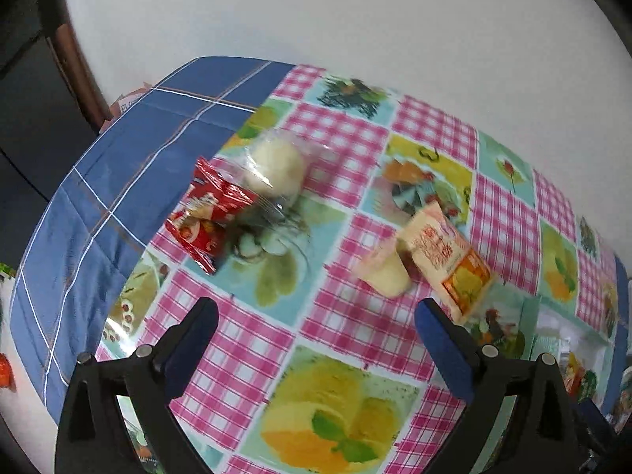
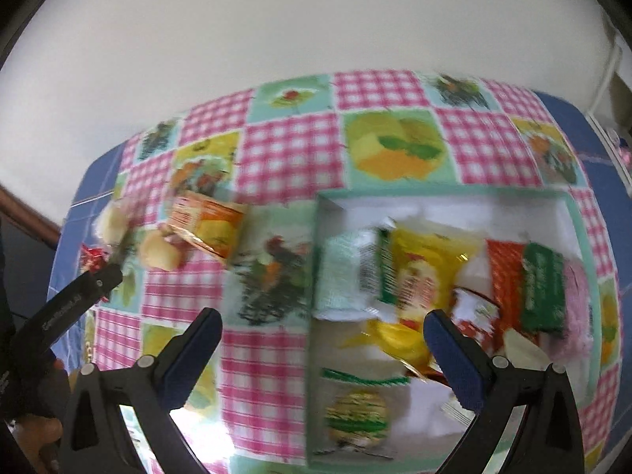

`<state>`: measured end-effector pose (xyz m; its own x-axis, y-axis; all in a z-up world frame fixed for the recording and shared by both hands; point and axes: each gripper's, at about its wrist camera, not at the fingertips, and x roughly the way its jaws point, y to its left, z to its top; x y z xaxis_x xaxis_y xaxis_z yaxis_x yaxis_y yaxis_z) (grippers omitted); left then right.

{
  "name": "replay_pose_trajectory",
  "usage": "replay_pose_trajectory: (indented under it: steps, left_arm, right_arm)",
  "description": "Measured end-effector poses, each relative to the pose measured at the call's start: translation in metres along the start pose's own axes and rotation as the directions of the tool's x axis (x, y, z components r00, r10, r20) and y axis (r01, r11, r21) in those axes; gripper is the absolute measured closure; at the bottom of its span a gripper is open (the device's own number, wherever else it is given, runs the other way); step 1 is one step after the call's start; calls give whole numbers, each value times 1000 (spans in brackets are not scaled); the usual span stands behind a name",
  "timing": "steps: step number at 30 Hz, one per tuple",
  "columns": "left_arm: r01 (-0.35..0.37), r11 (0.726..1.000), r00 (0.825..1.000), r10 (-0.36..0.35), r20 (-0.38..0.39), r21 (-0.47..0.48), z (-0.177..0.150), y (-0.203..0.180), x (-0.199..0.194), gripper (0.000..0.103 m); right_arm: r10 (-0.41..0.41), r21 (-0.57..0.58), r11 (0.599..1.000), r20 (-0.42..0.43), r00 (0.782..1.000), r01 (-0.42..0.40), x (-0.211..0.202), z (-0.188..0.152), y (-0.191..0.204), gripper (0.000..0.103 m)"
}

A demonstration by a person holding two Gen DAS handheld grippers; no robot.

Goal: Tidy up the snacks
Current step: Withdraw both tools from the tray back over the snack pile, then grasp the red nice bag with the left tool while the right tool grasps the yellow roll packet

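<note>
Both grippers hang over the desk [image 1: 347, 331] with its pink-check fruit cloth. The left gripper [image 1: 316, 316] has its jaws spread wide, nothing between them; ditto the right gripper [image 2: 322, 330]. In the left view, a red snack packet [image 1: 205, 217] sits around 10 o'clock, a clear-wrapped bun [image 1: 276, 166] touching it, and an orange packet [image 1: 450, 260] at 2 o'clock. In the right view, the snack-filled box [image 2: 572, 213] sits at 3 o'clock.

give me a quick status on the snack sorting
Left gripper open, empty. Right gripper open, empty. Box part filled; red packet, orange packet loose on table. Nothing blocking.
</note>
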<state>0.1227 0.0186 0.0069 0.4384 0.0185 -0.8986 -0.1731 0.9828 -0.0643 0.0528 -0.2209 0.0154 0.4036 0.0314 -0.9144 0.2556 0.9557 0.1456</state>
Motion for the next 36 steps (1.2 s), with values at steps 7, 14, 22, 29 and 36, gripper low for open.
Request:
replay_pose_trajectory:
  steps: [7, 14, 22, 29, 36]
  left_arm:
    - [31, 996, 999, -33, 18, 79, 21, 25, 1, 3]
    - [74, 991, 996, -68, -62, 112, 56, 72, 25, 4]
    - [82, 977, 991, -59, -120, 197, 68, 86, 54, 6]
    - [104, 983, 984, -80, -158, 152, 76, 98, 82, 28]
    - [122, 985, 979, -99, -178, 125, 76, 101, 99, 40]
  right_arm:
    - [64, -142, 988, 41, 997, -58, 0, 16, 47, 0]
    - [72, -247, 966, -37, 997, -79, 37, 42, 81, 0]
    - [-19, -384, 923, -121, 992, -29, 97, 58, 113, 5]
    - [-40, -452, 892, -133, 990, -25, 125, 63, 132, 6]
    - [-46, -459, 888, -116, 992, -12, 142, 71, 143, 14]
